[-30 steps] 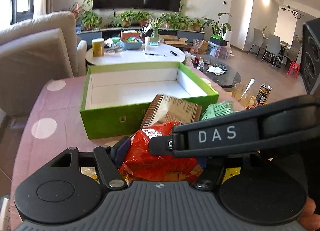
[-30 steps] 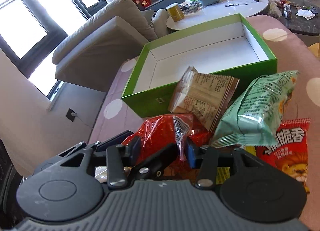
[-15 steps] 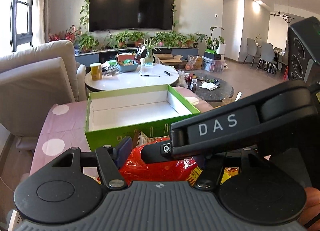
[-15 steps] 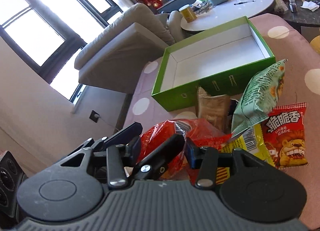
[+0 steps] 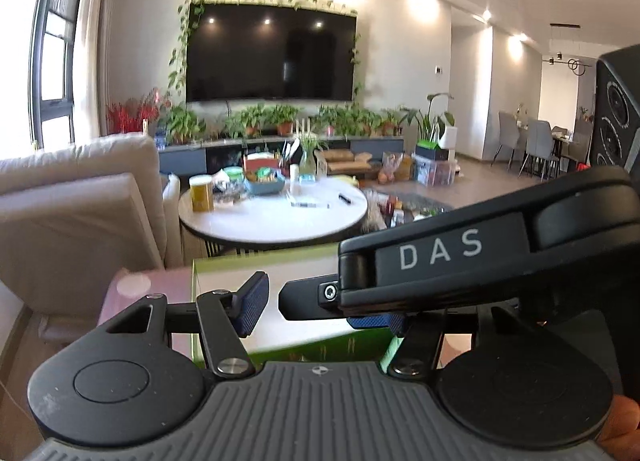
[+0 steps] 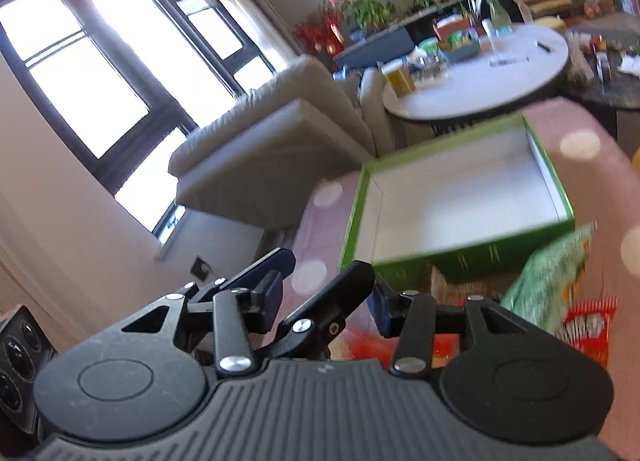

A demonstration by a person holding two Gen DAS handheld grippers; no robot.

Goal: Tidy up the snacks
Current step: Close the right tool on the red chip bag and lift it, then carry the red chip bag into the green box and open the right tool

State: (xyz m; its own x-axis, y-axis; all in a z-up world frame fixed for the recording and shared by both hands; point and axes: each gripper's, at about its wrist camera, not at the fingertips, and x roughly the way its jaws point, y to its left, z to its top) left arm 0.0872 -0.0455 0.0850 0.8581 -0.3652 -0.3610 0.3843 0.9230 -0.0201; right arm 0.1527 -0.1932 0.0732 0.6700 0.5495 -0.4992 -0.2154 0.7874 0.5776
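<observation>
An open green box (image 6: 460, 189) with a white inside stands on the pink dotted tablecloth (image 6: 576, 129); its near wall shows in the left wrist view (image 5: 320, 345). In front of it lie a brown packet (image 6: 444, 285), a pale green bag (image 6: 548, 285) and a red lion bag (image 6: 588, 325). A red bag (image 6: 360, 345) shows low behind the right gripper's fingers. My left gripper (image 5: 312, 305) is open and empty, raised before the box. My right gripper (image 6: 324, 297) is open, with the left gripper's finger crossing between its pads.
A beige sofa (image 5: 80, 213) stands to the left. A round white table (image 5: 272, 213) with jars, a bowl and pens is behind the box. A black speaker (image 5: 616, 109) is at the right.
Both grippers have lifted and tilted up. The red bag that sat between their fingers has dropped out of the left wrist view and lies low in the right wrist view.
</observation>
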